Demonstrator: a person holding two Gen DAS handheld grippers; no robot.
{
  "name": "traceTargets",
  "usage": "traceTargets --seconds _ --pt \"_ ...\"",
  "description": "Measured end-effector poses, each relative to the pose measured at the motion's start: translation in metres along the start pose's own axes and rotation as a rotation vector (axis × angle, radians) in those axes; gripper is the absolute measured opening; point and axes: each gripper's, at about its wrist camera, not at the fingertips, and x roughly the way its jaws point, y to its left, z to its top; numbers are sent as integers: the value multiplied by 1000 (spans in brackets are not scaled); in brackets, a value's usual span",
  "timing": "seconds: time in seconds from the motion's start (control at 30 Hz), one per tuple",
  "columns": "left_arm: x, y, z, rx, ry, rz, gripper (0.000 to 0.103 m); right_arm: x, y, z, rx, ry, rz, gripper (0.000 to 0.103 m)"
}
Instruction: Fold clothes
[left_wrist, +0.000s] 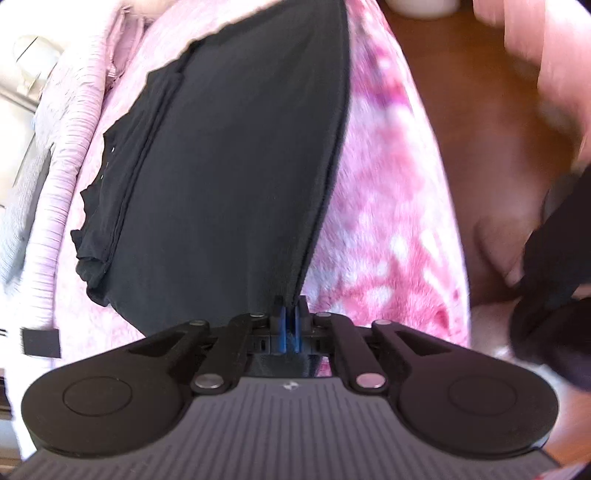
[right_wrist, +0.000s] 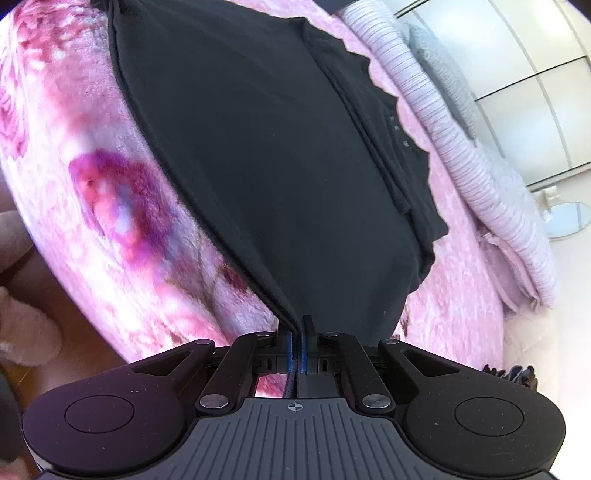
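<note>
A black garment (left_wrist: 229, 166) lies spread over a pink floral blanket (left_wrist: 388, 192). My left gripper (left_wrist: 290, 306) is shut on the near corner of its seamed right edge, the cloth pinched between the blue pads. In the right wrist view the same black garment (right_wrist: 280, 158) stretches away from the camera. There my right gripper (right_wrist: 295, 332) is shut on a doubled corner of its left edge. The garment's far side is folded over, with a wavy hem. Each pinched corner is lifted slightly off the blanket.
A ribbed lilac cover (right_wrist: 480, 173) and a grey cloth (right_wrist: 443, 74) lie along the bed's far side. White cupboard doors (right_wrist: 535, 74) stand behind. Brown wooden floor (left_wrist: 461, 92) runs beside the bed. A person's hand (right_wrist: 26, 325) shows at the left edge.
</note>
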Motion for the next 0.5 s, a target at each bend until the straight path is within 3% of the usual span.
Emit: traceTargets --seconds 0.23,0.5 --pt "-44 47 -5 -31 -51 -25 2 -41 -28 2 -16 -29 83 3" --pt "-87 47 1 9 -77 -138 1 -81 -34 6 -55 -36 164 3"
